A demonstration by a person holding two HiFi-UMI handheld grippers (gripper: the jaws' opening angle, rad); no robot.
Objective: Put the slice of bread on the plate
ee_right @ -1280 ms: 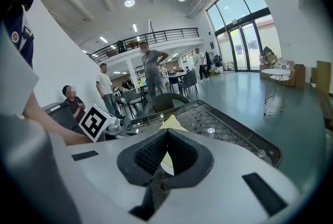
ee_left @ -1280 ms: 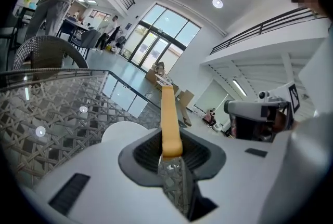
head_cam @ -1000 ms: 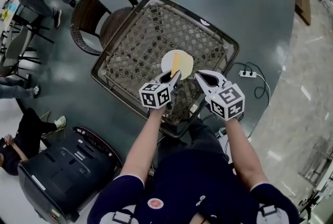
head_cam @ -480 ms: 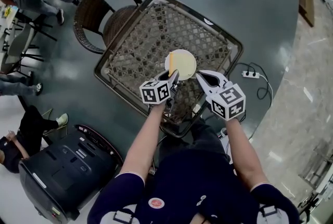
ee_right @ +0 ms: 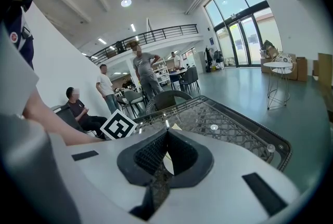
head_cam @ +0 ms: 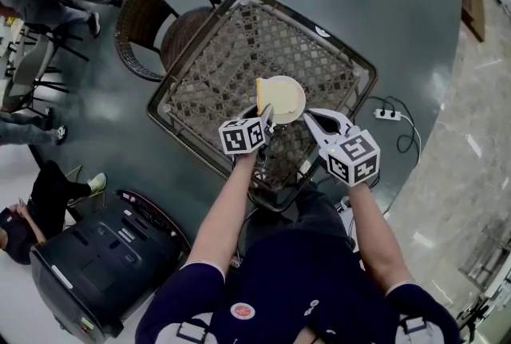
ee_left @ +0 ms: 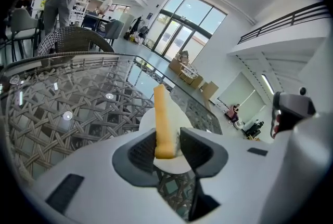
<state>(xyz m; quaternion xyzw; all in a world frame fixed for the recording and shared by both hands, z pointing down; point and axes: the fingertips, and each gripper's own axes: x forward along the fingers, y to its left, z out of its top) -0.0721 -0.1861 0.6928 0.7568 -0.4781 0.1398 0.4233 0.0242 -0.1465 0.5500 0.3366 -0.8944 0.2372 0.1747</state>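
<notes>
Bread slice (ee_left: 163,119) stands edgewise between left gripper's (ee_left: 167,139) just-opening jaws, seemingly unpinched, plate (ee_left: 183,119) beneath; right gripper's (ee_right: 166,134) jaws are closed, empty.

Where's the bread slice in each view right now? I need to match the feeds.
Head view: bread slice stands on edge at the plate's left rim, just above the left gripper.
Left gripper view: slice dead centre, upright between that gripper's jaws, which have just been opening.
Right gripper view: not identifiable; the right gripper's shut jaws block it.
Shared landmark: the woven table, in all three.
</notes>
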